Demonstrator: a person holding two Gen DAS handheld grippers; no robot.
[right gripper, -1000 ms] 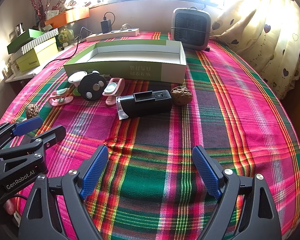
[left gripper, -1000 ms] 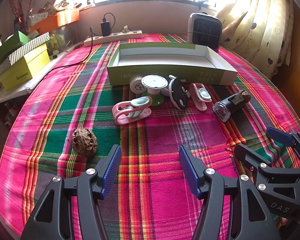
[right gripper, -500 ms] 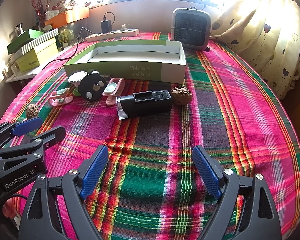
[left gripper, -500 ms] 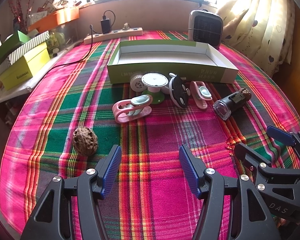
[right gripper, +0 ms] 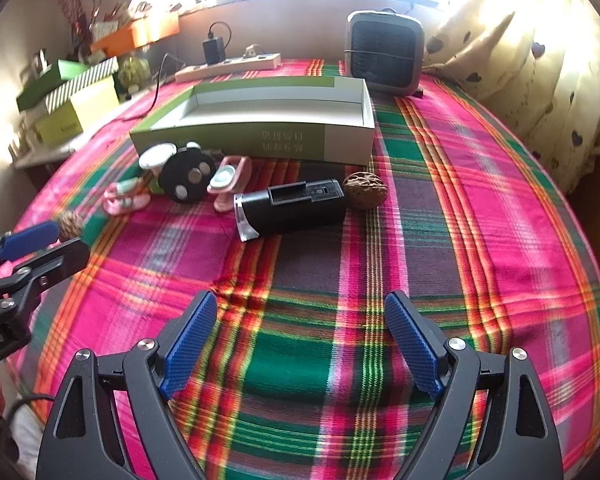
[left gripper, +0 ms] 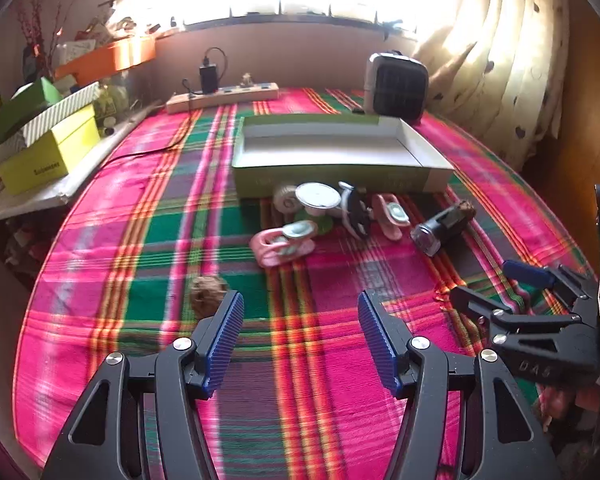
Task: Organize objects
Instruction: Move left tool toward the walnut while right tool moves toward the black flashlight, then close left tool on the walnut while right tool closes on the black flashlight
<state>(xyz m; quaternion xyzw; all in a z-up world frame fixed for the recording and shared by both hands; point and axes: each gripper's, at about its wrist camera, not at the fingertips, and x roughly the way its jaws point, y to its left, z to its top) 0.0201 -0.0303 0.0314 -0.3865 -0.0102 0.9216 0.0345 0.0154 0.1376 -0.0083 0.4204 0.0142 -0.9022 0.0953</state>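
Both hand-held grippers, left (left gripper: pixel 300 336) and right (right gripper: pixel 300 340), gape wide, holding nothing. The black torch (right gripper: pixel 290 209) lies crosswise, lens leftward, beside a walnut (right gripper: pixel 365 191).

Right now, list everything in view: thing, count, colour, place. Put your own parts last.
tray box: 1, green and white, mid-table, nothing visible inside
walnuts: 2, brown, one touching the black device's end, one apart near the left gripper
black device: 1, black with clear cap, lying in front of the box
black disc: 1, black with white dots, on edge in the cluster
pink clips: 2, pink with pale pads, one each side of the disc
white-topped pieces: 2 or more, cluster by box wall
heater: 1, grey, behind box
power strip: 1, beige, far edge
stacked boxes: several, green and yellow, left shelf
tablecloth: 1, pink-green plaid
left gripper: open, holding nothing
right gripper: open, holding nothing
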